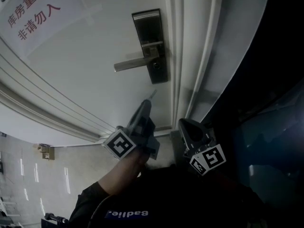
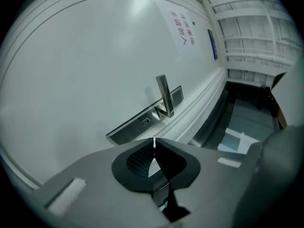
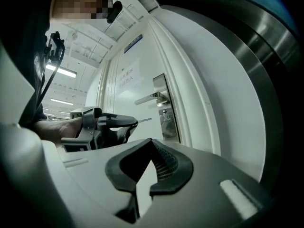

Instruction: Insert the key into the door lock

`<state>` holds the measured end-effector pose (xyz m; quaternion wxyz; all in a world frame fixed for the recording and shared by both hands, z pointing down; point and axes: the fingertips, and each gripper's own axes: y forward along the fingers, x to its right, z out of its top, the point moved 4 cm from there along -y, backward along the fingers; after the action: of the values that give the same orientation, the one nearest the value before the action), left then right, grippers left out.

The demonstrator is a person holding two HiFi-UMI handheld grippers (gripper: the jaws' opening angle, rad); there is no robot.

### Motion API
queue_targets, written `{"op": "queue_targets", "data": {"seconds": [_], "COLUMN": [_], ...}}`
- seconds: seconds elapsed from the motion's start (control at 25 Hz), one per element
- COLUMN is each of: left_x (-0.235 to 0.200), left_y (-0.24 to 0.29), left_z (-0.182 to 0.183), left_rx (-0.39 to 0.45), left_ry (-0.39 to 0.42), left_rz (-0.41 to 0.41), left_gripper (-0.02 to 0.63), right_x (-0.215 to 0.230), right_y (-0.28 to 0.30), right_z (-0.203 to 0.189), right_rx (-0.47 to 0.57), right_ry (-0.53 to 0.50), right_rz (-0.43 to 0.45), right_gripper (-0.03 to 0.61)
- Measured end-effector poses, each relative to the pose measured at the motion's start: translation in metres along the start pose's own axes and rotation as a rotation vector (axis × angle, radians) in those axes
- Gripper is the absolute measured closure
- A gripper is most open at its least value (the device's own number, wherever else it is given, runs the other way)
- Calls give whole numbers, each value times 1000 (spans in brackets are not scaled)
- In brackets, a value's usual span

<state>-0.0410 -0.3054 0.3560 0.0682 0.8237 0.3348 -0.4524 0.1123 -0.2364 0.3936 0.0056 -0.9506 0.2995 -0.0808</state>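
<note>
A silver lock plate [image 1: 150, 42] with a lever handle [image 1: 134, 62] and a keyhole [image 1: 156, 66] below the lever is set in the white door [image 1: 85, 56]. My left gripper [image 1: 147, 103] is shut on a thin silver key [image 1: 153, 95], whose tip points at the door a short way below the keyhole and is apart from it. In the left gripper view the key [image 2: 154, 142] stands edge-on between the fingertips, with the keyhole [image 2: 145, 121] just beyond. The right gripper view shows the key [image 3: 144, 120] short of the lock plate [image 3: 164, 109]. My right gripper [image 1: 185, 125] hangs shut and empty by the door frame.
A white door frame [image 1: 199, 56] with raised mouldings runs to the right of the lock. A paper notice [image 1: 35, 11] with red characters is taped to the door at the upper left. Tiled floor [image 1: 28, 175] shows at the lower left.
</note>
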Motion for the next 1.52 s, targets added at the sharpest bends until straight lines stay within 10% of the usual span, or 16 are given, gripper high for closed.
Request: {"op": "queue_targets", "data": {"seconds": [0.6,1.52], "left_x": [-11,-15], "left_y": [38,76], "left_z": [-6,9], "left_rx": [231,383], "left_ry": [-384,-386], "left_rz": [-8,65], "left_gripper": [586,588], "right_x": [16,28], "right_y": [-4,-31], "right_z": [27,15], "right_rx": [36,-4], "right_ry": [-65,-41], "right_rz": [4,-8], "right_gripper": [575,575]}}
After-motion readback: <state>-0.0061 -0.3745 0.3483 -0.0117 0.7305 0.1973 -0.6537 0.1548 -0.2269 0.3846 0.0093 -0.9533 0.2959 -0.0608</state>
